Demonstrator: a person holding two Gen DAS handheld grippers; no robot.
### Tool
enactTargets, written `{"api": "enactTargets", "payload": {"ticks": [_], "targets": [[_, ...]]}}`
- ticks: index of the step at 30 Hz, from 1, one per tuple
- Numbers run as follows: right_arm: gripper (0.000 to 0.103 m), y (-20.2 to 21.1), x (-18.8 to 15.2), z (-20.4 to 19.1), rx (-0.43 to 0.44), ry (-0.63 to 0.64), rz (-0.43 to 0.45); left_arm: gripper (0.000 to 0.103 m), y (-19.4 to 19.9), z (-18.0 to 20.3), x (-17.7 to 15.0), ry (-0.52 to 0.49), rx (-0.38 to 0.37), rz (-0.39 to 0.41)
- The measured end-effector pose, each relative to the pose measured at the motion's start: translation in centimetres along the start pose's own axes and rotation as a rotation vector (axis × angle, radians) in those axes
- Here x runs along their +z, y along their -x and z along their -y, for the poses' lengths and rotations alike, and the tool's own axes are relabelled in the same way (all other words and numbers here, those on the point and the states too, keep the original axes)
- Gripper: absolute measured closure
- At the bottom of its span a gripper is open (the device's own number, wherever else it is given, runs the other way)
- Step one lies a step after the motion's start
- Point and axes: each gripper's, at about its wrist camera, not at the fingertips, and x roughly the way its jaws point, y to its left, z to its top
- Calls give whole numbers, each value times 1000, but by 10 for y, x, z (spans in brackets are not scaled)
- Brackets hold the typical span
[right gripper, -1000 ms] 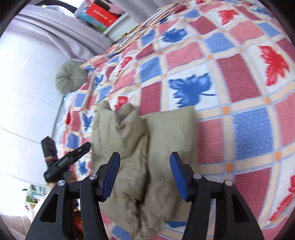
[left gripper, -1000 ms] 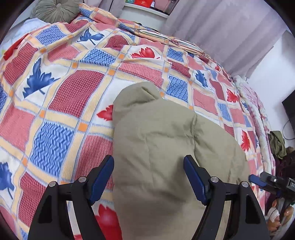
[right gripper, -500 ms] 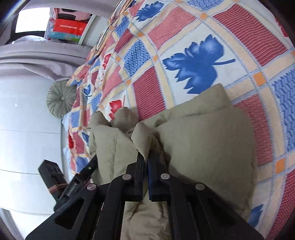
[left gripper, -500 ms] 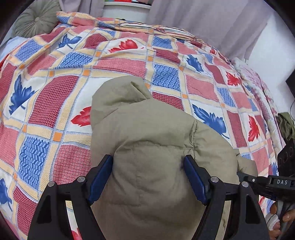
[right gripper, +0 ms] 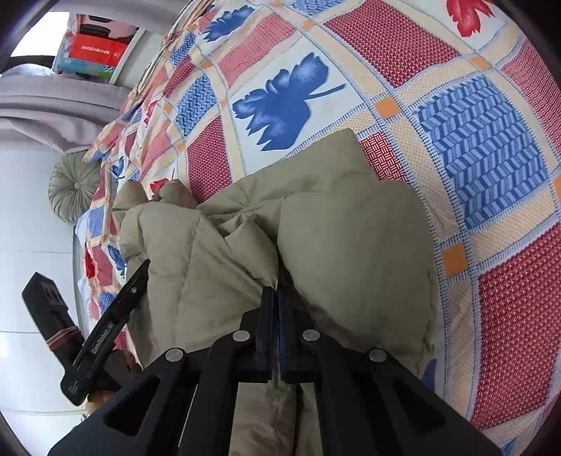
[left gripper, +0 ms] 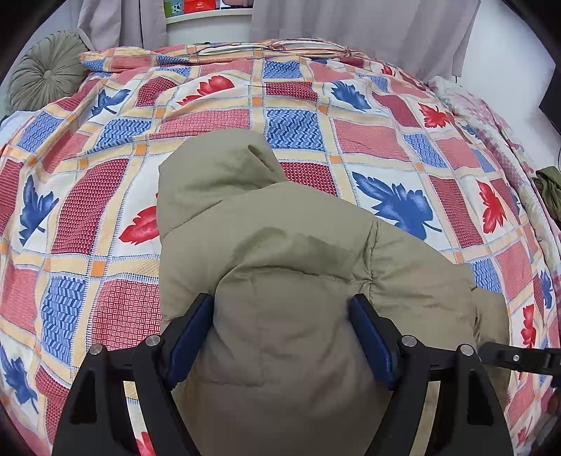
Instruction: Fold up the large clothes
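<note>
A puffy olive-khaki padded jacket (left gripper: 280, 252) lies bunched on a bed with a red, blue and cream leaf-patterned quilt (left gripper: 298, 122). My left gripper (left gripper: 282, 312) is open, its blue-padded fingers (left gripper: 191, 326) either side of a bulge of the jacket without pinching it. In the right wrist view the jacket (right gripper: 350, 245) fills the middle, and my right gripper (right gripper: 277, 298) is shut on a fold of it. The left gripper's body shows at the left of the right wrist view (right gripper: 105, 326).
A round olive cushion (left gripper: 42, 66) lies at the head of the bed by grey curtains (left gripper: 350, 28) and a white shelf (left gripper: 207, 14). A pink floral blanket (left gripper: 491, 119) and dark clothes (left gripper: 550, 189) lie along the bed's right edge.
My right gripper has closed on a fold of the jacket and stays shut on it. My left gripper has moved forward over the jacket and stays open.
</note>
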Motion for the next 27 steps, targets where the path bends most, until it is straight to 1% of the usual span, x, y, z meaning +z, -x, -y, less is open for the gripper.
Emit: {"api": "enactTargets", "payload": {"ticks": [4,7,9,10,12,13,14,16,18,21,23,25,27], "targets": [[102,28,-17,-19,14,77,8,24,0,0,0,0,0,1],[102,33,-31,-32,19,132,-11,23,0,-1,0,0,1,1],[102,28,-40,-37,18,165,-34,23,0,0,0,-2,1,0],[102,22,-47,-40,1,190,-52,23,0,-1,0,-3,1,0],[102,9,-56,-39,-61,219,-78,23,4,-2,1,-7,9,-7],[102,3,-60,-36,-74,215,-88,23,8,-3,2,-8,14,-8],[102,0,-63,-33,-69,200,-90,23,14,-5,3,-7,17,-8],[102,-1,-65,-29,-60,180,-84,23,33,-11,-2,2,-2,1],[102,0,-66,-28,-62,180,-79,23,56,-20,-14,15,-25,15],[102,0,-69,-27,-79,200,-76,23,77,-34,-46,50,-31,-8],[102,0,-70,-26,-96,209,-71,23,78,-40,-68,66,-27,-43],[102,-2,-73,-24,-109,209,-66,23,70,-44,-90,90,-25,-88],[102,-8,-77,-22,-129,216,-69,20,64,-46,-104,133,-39,-101]]}}
